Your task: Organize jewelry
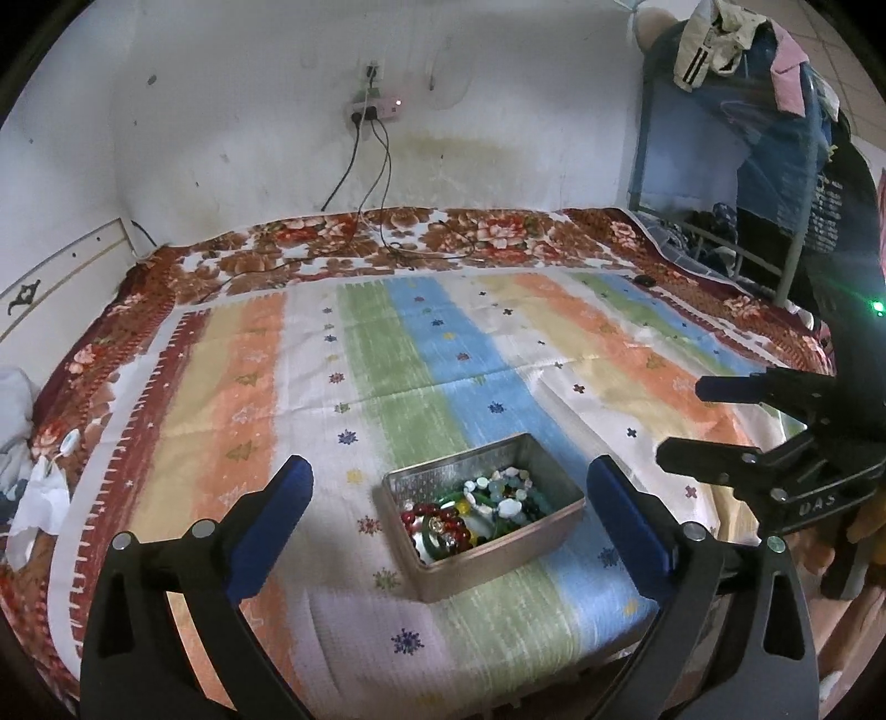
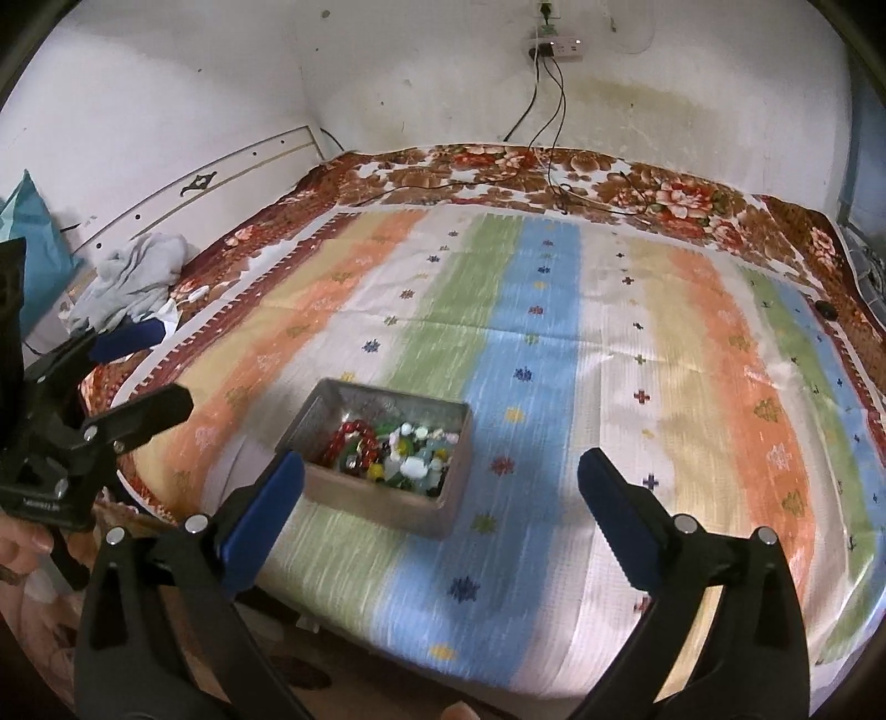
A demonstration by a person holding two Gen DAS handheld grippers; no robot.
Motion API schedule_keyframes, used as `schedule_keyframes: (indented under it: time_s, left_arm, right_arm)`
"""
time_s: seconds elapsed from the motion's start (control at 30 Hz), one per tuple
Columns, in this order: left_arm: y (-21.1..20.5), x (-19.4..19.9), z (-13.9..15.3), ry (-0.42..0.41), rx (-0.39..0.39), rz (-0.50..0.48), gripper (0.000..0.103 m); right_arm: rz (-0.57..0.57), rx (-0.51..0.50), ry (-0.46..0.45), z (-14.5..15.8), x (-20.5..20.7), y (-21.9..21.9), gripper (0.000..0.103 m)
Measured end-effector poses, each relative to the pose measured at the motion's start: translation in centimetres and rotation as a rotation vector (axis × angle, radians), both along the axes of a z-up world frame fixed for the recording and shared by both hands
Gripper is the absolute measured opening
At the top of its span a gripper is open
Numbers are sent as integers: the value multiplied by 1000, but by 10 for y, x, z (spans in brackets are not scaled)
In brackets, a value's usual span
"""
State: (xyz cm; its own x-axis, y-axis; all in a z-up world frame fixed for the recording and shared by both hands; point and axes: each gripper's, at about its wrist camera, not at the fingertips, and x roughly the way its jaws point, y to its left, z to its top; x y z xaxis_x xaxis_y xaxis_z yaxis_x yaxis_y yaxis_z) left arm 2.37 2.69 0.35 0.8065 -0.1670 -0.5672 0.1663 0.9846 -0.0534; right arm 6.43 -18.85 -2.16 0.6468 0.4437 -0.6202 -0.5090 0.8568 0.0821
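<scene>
The metal tin point(image 1: 483, 518) of jewelry point(image 1: 482, 512) sits on the striped bedspread point(image 1: 421, 354), at 12 o'clock from the left gripper point(image 1: 449, 487) and at 11 o'clock from the right gripper point(image 2: 441, 476). Both jaws are spread wide and hold nothing. Charger cables point(image 1: 382, 166) hang from a wall socket at 12 o'clock. Clothes point(image 1: 742, 50) drape over a rack at 2 o'clock. Individual beads are indistinct.

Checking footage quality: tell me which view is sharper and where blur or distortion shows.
Left wrist view: sharper, beads in the tin are distinct. Right wrist view: streaky motion blur across the striped sheet and tin. Both: fisheye bending, dark corners.
</scene>
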Motion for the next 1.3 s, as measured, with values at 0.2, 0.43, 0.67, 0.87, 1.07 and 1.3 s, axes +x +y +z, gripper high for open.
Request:
schedule_keyframes:
  time_s: [0.2,0.43,0.67,0.87,1.07,1.3]
  left_arm:
    - [-4,-15,2,-30,38,24,97]
    - [-4,-16,0,2,-5,27,97]
    - [-4,-18,0,-11,-28,11,97]
    - [-9,-20,-3,-16,-31,-22,97]
    - [-11,-21,-1,-48,9,11,97]
    - [-9,-19,-2,-43,17,41,97]
  right_arm:
    - [-25,30,-13,-4,-21,-10,98]
    - [-38,24,25,-13,-20,-14,98]
    - [-17,27,57,-19,-19,-11,98]
    - [-11,11,68,-22,-18,-8,98]
    - [-16,23,62,-22,-19,-8,98]
    - [-14,21,61,-21,-19,-8,98]
